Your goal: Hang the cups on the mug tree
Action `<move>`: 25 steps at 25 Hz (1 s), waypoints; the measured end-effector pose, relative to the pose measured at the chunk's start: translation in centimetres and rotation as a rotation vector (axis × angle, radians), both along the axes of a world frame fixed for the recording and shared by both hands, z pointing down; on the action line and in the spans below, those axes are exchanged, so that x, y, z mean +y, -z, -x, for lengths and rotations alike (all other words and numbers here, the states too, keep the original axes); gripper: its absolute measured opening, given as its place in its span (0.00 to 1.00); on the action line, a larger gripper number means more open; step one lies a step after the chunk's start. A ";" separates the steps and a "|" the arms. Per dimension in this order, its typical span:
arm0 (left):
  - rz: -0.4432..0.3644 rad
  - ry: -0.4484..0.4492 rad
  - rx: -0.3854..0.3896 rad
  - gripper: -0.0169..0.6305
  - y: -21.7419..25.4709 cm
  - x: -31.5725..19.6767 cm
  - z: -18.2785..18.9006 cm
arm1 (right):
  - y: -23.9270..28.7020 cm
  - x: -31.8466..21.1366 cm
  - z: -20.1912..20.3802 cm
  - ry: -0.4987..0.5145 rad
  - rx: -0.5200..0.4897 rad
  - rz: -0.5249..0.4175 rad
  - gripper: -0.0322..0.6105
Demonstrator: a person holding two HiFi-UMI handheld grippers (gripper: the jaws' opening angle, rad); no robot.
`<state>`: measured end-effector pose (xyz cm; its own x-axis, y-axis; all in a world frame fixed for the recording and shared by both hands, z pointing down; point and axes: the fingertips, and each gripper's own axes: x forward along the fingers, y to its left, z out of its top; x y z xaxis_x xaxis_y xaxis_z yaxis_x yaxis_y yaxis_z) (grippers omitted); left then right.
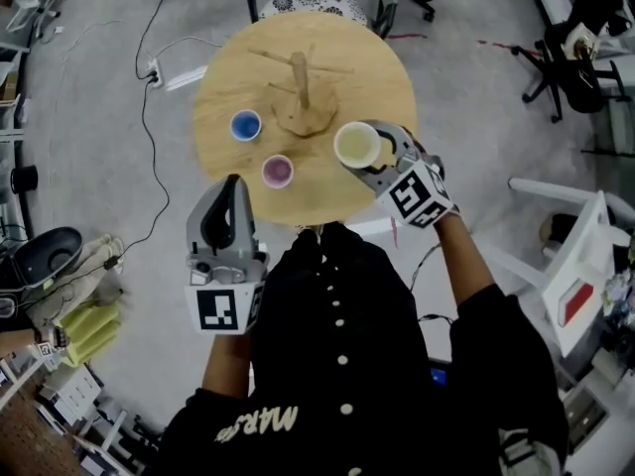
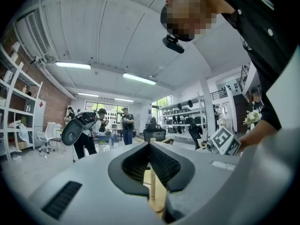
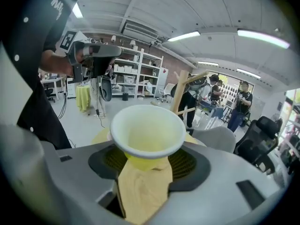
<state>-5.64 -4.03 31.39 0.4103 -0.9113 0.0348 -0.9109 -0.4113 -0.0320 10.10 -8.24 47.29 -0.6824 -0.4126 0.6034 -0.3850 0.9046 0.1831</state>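
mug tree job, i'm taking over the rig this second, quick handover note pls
The left tongs are shut and empty, just off the near edge of the round table.
The right tongs are shut on the yellow cup, right of the mug tree.
The blue cup and pink cup stand upright on the table, left of the tree.
Done: nothing hangs on the tree yet.
Left: hang yellow, then blue and pink.

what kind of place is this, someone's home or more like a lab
Probably an open-plan lab or workshop rather than a home: storage shelving along the wall, office chairs and loose cables on a bare grey floor, and other people standing around in the background.
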 end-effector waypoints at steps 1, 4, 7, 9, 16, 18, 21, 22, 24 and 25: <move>-0.006 -0.002 0.001 0.02 0.5 0.0 -0.1 | 1.0 -0.5 -0.2 -0.002 0.001 -0.014 0.46; -0.025 -0.009 0.002 0.02 1.8 0.2 -0.4 | 3.3 -1.2 -0.3 -0.007 -0.025 -0.014 0.46; -0.043 -0.013 0.002 0.02 2.8 0.2 -0.6 | 4.6 -1.1 0.0 0.003 -0.048 0.010 0.46; -0.046 -0.009 0.001 0.02 3.2 0.3 -0.3 | 4.7 -0.6 0.7 0.019 -0.067 0.050 0.46; -0.054 0.021 -0.011 0.02 4.4 0.6 0.3 | 4.9 2.0 6.5 0.024 -0.388 0.444 0.47; -0.056 0.031 -0.012 0.02 4.5 0.5 0.6 | 4.5 2.4 8.2 0.038 -0.444 0.550 0.47; -0.049 0.042 -0.021 0.02 4.2 0.3 1.0 | 3.6 2.9 9.9 0.039 -0.510 0.722 0.47; -0.047 0.046 -0.024 0.02 4.1 0.3 1.1 | 3.5 3.1 10.2 0.035 -0.532 0.778 0.47; -0.044 0.050 -0.027 0.02 4.0 0.2 1.0 | 3.4 3.3 10.7 0.026 -0.581 0.882 0.47; -0.044 0.050 -0.028 0.02 3.9 0.1 1.1 | 3.5 3.2 11.0 0.019 -0.605 0.929 0.47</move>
